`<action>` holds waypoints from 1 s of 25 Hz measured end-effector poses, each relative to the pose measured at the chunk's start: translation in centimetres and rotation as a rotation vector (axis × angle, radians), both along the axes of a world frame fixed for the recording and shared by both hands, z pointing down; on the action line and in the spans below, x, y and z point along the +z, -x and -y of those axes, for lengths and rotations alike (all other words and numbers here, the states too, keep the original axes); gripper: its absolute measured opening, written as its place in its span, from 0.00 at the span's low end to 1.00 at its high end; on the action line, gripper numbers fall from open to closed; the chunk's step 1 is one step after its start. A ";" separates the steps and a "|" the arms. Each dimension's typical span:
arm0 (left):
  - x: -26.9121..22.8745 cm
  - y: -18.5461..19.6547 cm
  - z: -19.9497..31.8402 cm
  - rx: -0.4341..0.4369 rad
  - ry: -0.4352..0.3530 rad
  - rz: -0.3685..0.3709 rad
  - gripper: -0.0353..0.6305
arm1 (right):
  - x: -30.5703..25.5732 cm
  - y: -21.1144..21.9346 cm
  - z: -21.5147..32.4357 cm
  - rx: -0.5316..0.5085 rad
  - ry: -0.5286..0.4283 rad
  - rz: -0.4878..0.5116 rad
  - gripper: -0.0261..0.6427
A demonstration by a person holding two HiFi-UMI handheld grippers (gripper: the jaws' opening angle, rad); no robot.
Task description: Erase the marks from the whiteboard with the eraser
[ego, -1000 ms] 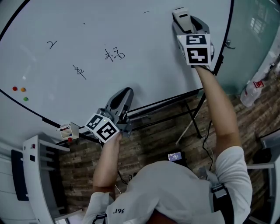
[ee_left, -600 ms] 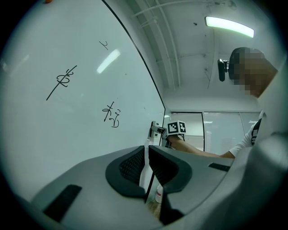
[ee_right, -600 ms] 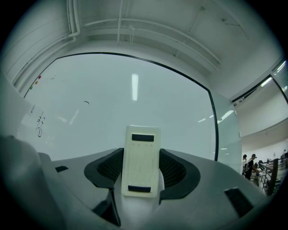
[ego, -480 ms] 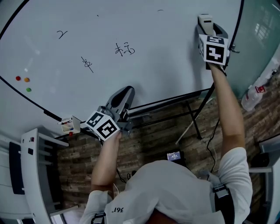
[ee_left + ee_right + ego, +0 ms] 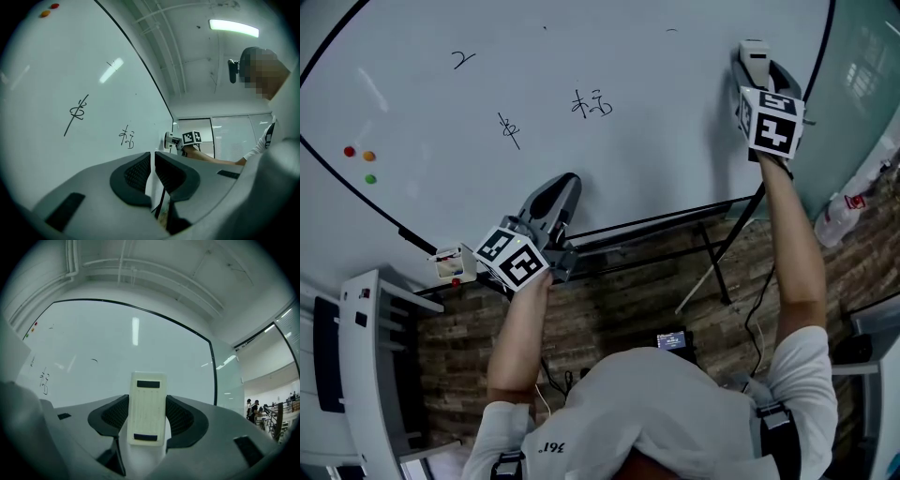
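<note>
A: Eraser (image 5: 147,414) location?
B: Was clamped in right gripper (image 5: 759,75) jaws, at whiteboard (image 5: 656,141), 1 o'clock.
A: Marks (image 5: 591,103)?
B: Sat at 11 to 12 o'clock, well apart from it.
A: Left gripper (image 5: 153,171)?
B: Jaws were narrow, gripping nothing, near board's lower edge.

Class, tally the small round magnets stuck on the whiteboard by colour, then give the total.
Red round magnet: 1
Orange round magnet: 1
Green round magnet: 1
Total: 3
</note>
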State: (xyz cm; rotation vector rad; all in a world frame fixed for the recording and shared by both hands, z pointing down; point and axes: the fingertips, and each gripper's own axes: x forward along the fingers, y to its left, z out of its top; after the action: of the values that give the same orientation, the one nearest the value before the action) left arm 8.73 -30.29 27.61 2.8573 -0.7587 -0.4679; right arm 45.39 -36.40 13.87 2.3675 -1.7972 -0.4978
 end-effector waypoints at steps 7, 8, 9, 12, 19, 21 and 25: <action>-1.0 4.5 0.0 -0.016 -0.016 -0.010 0.11 | -1.4 9.6 0.4 -0.154 -0.007 -0.019 0.43; -1.1 5.2 -0.1 -0.018 -0.019 -0.011 0.11 | -1.6 10.9 0.4 -0.161 -0.009 -0.026 0.43; -1.3 6.0 -0.1 -0.020 -0.023 -0.012 0.11 | -1.9 12.2 0.4 -0.168 -0.012 -0.034 0.43; -2.0 8.1 -0.1 -0.024 -0.048 -0.020 0.11 | -2.9 16.1 0.8 -0.193 -0.021 -0.053 0.43; -3.9 13.5 -0.2 -0.059 -0.096 -0.062 0.11 | -4.1 25.5 1.6 -0.262 -0.025 -0.095 0.43; -4.1 14.8 -0.4 -0.064 -0.104 -0.069 0.11 | -4.3 28.3 1.8 -0.288 -0.027 -0.114 0.43; -4.0 17.2 -0.6 -0.076 -0.106 -0.068 0.11 | -4.5 33.9 2.2 -0.338 -0.019 -0.146 0.43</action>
State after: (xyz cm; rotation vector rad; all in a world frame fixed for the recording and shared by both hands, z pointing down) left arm -8.45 -29.72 23.62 2.9005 -0.8574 -0.6302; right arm 11.47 -38.56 9.34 1.9834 -2.1367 -0.7077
